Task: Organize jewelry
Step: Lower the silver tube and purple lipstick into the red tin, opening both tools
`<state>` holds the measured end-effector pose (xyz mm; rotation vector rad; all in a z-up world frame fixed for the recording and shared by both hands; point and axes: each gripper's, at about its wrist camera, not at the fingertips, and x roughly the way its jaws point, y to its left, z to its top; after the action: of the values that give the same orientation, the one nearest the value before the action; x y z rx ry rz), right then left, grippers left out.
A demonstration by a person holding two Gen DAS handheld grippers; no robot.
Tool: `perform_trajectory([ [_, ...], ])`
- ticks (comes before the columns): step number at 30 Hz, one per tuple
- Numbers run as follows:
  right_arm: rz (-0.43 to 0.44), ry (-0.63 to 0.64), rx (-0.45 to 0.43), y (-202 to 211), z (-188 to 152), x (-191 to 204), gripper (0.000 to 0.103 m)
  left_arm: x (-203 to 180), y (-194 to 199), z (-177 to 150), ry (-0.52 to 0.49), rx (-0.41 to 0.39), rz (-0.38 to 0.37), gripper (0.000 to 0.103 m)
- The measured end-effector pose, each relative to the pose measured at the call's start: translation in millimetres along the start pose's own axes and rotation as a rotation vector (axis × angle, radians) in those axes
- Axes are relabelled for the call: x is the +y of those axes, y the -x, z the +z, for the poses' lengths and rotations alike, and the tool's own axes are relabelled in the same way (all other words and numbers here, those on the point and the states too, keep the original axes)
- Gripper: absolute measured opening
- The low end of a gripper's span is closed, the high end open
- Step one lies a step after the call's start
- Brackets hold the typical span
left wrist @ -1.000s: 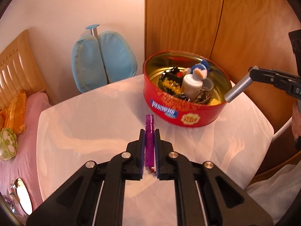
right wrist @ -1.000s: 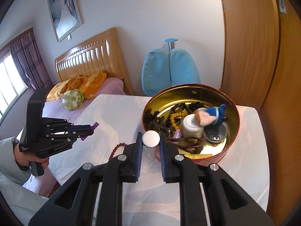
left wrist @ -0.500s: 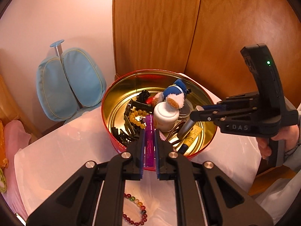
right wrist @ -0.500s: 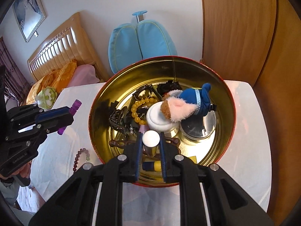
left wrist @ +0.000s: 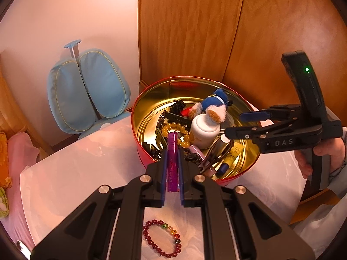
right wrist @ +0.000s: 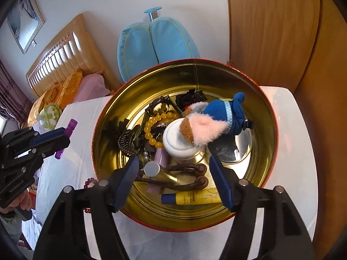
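The left gripper (left wrist: 172, 169) pinched a slim purple tube (left wrist: 172, 158) at frame centre, poised for the round red-and-gold tin (right wrist: 273, 130). The right gripper (right wrist: 173, 177), jaws opening with nothing pinched, released a silver-capped tube (right wrist: 156, 171) inside.

left gripper (left wrist: 172, 171) clamped shut, right gripper (right wrist: 173, 179) opening, empty

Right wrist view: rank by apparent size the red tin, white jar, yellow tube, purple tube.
1. red tin, largest by far
2. white jar
3. yellow tube, longer than the jar is wide but much slimmer, so close
4. purple tube, partly hidden in the left tool, unsure
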<state>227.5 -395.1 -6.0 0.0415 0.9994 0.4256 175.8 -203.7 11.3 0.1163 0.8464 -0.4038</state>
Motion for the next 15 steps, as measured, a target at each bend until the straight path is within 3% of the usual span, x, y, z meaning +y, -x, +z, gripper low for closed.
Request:
perform_trajectory([
  [5, 0.008, -0.052, -0.086, 31.6, -3.9, -14.5, 0.094, -6.1, -5.0, 7.2, -0.026, 0.005, -0.013, 0.01],
  [15, 0.013, -0.135, -0.142, 63.3, -27.6, -30.4, 0.095, -13.5, -44.7, 33.0, -0.049, 0.064, -0.095, 0.01],
])
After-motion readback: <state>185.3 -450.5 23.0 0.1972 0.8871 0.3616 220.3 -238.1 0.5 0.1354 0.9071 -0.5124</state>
